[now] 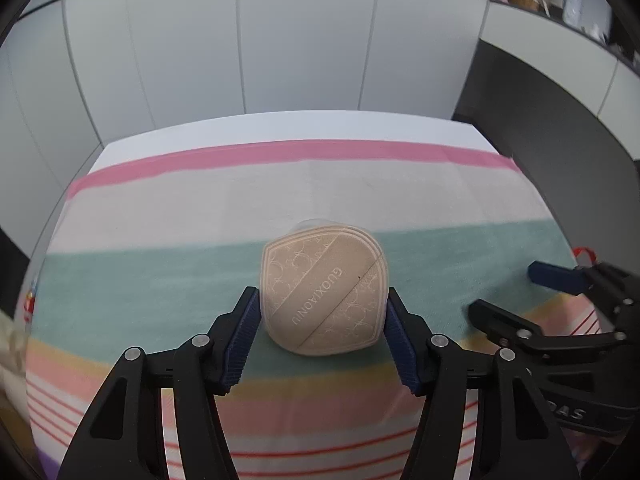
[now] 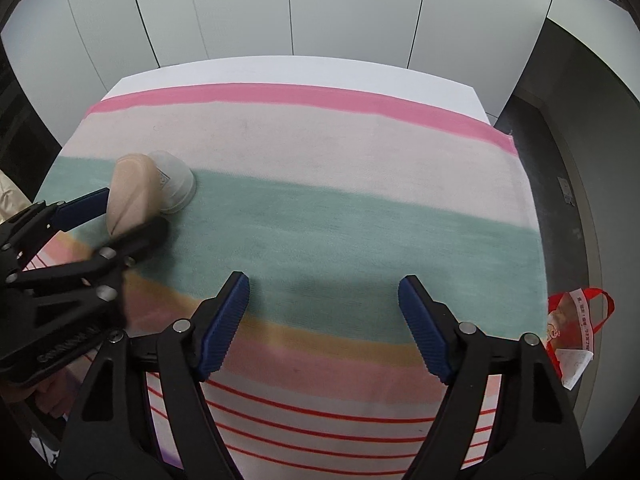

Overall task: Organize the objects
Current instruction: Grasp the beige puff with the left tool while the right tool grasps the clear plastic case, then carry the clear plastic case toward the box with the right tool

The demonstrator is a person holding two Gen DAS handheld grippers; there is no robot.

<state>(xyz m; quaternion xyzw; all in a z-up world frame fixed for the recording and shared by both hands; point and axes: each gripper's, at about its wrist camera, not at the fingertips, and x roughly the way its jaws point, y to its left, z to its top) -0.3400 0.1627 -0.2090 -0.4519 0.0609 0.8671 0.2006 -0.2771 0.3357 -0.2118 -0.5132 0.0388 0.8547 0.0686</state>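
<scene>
Powder puffs [image 1: 324, 296], a beige stack stamped GUOXIAONU and packed in a clear plastic tub [image 2: 174, 184], sit at the centre of the left wrist frame, clamped between the blue pads of the left gripper [image 1: 322, 312], whose 2 fingers press the stack's left and right sides. The pack lies on its side on the green band of a striped towel [image 1: 160, 216] (pink, cream, green, yellow and thin red lines) spread over a white table [image 2: 280, 72]. Seen from the right wrist camera, the same pack appears at the upper left of the frame, the puffs facing the lower left and the tub's closed end pointing right, with the left gripper [image 2: 132, 216] reaching in from the left edge. The right gripper [image 2: 324, 284] fills the bottom of that frame, its jaws spread wide with nothing between them, only the green and yellow bands of the towel showing in the gap. In the left wrist frame it enters from the right edge [image 1: 504, 292], well apart from the pack. At the right edge of the right wrist view, a red-handled plastic bag [image 2: 572, 320] lies just off the towel's edge. Pale wall panels [image 1: 280, 32] rise behind the table across the top of both frames.
</scene>
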